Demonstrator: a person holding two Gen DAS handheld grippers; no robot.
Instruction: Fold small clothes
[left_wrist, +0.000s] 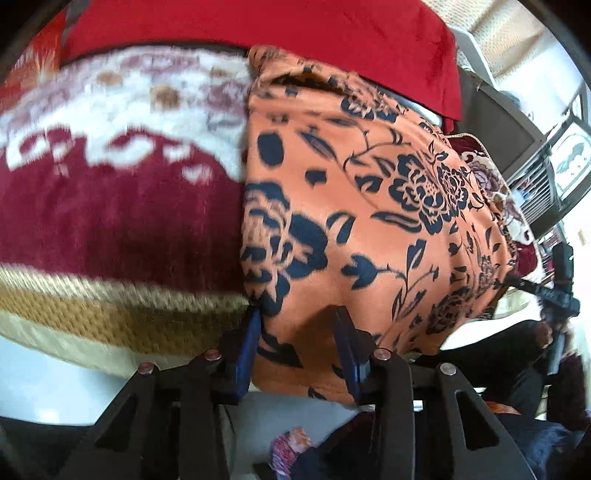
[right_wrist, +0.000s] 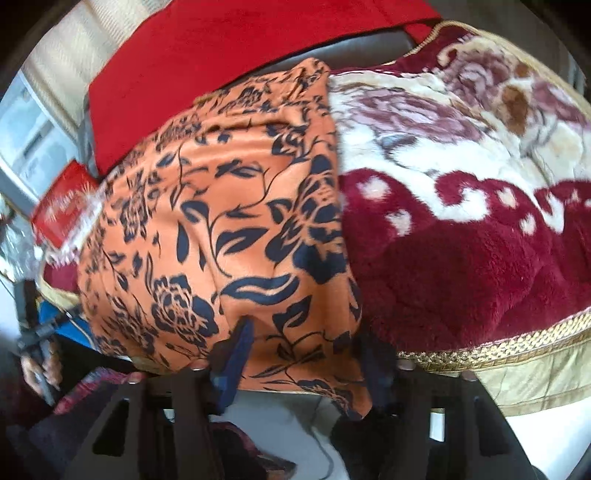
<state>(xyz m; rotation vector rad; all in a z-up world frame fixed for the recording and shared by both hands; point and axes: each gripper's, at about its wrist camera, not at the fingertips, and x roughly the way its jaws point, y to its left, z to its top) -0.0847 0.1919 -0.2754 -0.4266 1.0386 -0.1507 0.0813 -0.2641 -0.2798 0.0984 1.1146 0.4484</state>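
orange floral garment (left_wrist: 369, 206) spread on the plush blanket (left_wrist: 110, 206)

left gripper (left_wrist: 299, 332) and right gripper (right_wrist: 303, 354), at 6 o'clock, each straddle its near hem, fingers apart, cloth between.

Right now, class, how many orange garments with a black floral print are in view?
1. The orange black-floral garment lies on the maroon and cream plush blanket, near edge between the left gripper and right gripper fingers. Others may be hidden.

- Plush maroon-and-cream floral blanket with gold woven border (left_wrist: 110, 221) (right_wrist: 461, 251) covers the bed.
- Orange cloth with dark blue flower print (left_wrist: 369, 221) (right_wrist: 229, 229) lies on it.
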